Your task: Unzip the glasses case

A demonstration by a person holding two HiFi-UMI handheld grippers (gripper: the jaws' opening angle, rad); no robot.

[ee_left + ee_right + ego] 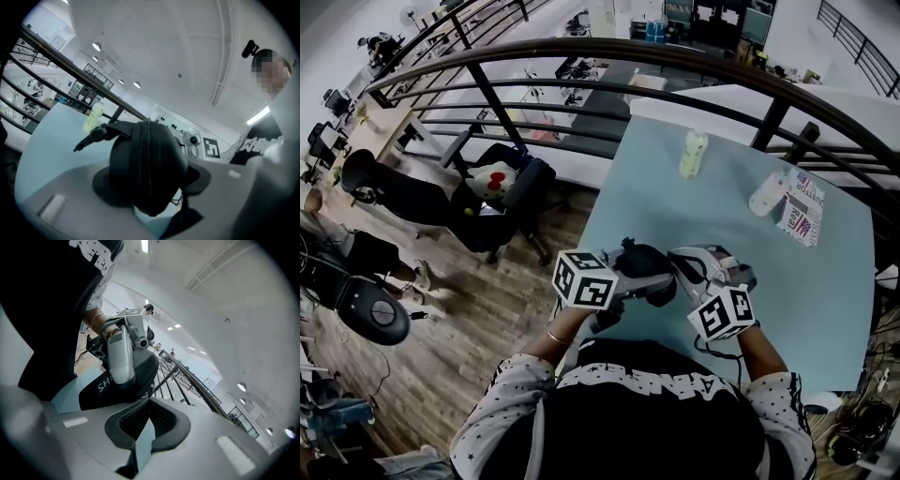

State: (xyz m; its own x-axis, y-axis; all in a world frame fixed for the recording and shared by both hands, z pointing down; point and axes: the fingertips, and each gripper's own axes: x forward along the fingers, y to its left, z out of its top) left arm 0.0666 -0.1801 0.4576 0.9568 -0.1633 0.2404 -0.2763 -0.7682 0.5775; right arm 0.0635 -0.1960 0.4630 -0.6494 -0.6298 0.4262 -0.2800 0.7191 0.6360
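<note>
over the table (pixel 825 309), the left gripper (pixel 150 187) clamps the black glasses case (pixel 150 159), zip facing it; the right gripper (pixel 149 404), jaws pressed together, meets the case's edge. a hard tug could likely twist the case out of that clamp

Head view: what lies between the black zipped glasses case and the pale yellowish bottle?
Only bare light-blue tabletop separates the black zipped glasses case from the pale yellowish bottle, as the head view shows.
</note>
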